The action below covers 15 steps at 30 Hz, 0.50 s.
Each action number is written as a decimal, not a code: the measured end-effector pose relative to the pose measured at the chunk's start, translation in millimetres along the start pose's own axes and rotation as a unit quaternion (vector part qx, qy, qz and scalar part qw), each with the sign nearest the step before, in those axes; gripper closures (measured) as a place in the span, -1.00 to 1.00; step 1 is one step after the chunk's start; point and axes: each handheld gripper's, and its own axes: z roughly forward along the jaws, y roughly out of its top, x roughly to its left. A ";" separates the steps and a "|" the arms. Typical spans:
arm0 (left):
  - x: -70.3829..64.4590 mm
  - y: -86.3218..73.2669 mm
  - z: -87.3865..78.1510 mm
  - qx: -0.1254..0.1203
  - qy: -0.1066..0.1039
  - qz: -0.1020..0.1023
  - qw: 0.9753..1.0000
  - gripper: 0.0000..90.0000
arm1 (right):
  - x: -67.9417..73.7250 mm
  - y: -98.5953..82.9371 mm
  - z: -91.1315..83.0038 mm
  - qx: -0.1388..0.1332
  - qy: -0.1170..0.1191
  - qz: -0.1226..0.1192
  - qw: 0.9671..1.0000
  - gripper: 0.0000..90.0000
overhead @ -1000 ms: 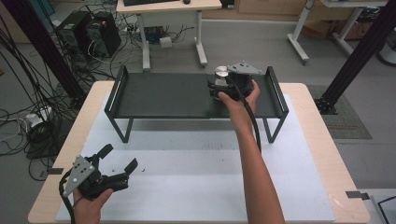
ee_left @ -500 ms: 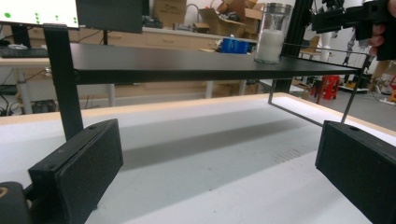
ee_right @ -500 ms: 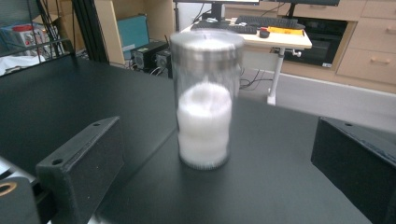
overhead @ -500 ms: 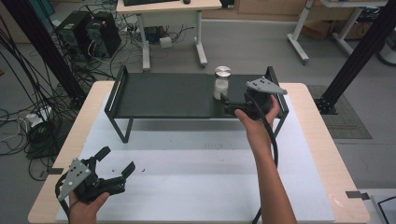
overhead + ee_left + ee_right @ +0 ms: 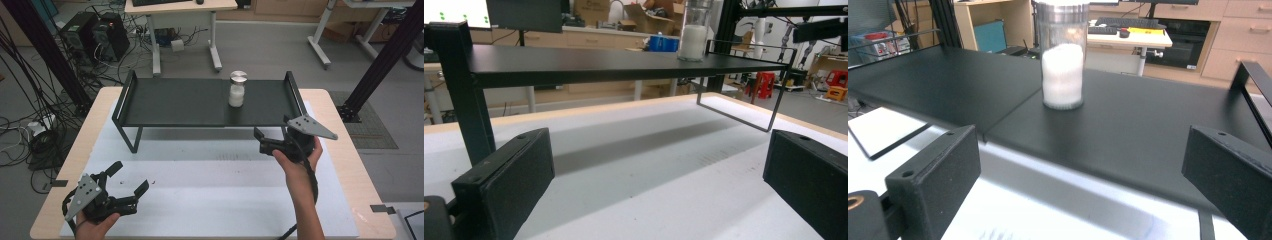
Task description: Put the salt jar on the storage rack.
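A clear glass jar with a metal screw lid (image 5: 237, 89), partly filled with white powder or grains, stands upright on a matte black flat metal shelf with raised end rails and thin legs (image 5: 180, 102), right of the shelf's middle. The shelf rests on the far half of a wooden surface covered by a white mat (image 5: 200, 185). The right gripper (image 5: 272, 141), jaws spread and empty, hovers over the mat just in front of the shelf's right end, apart from the jar; its own view looks at the jar over the shelf's front edge. The left gripper (image 5: 127, 180), jaws likewise spread and empty, sits low at the near left corner of the surface, well apart from the shelf. Desks (image 5: 180, 6) and cables (image 5: 30, 100) lie beyond on the floor.
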 end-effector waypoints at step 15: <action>-6.4 1.0 3.4 0.001 -0.021 0.008 1.000 -0.99 | -4.6 -46.0 -47.6 0.014 -0.014 0.044 0.999 -0.93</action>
